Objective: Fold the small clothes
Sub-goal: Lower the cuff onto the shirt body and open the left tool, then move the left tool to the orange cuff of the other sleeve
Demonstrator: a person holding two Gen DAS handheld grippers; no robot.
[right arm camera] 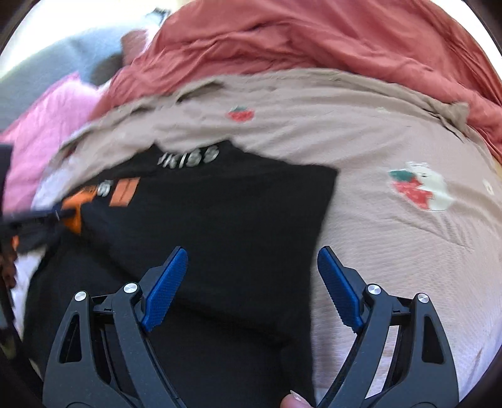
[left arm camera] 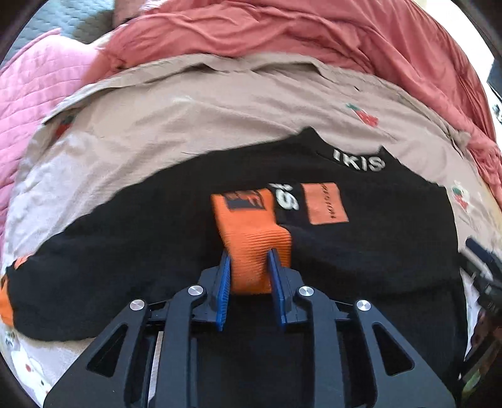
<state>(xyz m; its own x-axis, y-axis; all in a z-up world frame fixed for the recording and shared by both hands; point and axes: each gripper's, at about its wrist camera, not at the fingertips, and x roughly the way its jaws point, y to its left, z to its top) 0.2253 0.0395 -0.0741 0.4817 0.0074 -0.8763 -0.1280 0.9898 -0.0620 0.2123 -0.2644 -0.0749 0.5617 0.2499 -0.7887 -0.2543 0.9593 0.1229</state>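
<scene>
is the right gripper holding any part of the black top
No, the right gripper stands wide open above the black top, nothing between its blue pads.

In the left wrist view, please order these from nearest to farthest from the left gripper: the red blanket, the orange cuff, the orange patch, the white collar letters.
1. Orange cuff, between the jaws.
2. Orange patch, just beyond, to the right.
3. White collar letters, higher, at the sweater's edge.
4. Red blanket, along the top.

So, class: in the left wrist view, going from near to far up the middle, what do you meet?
Left gripper → orange cuff → black sweater → beige strawberry-print sheet → red blanket.
</scene>
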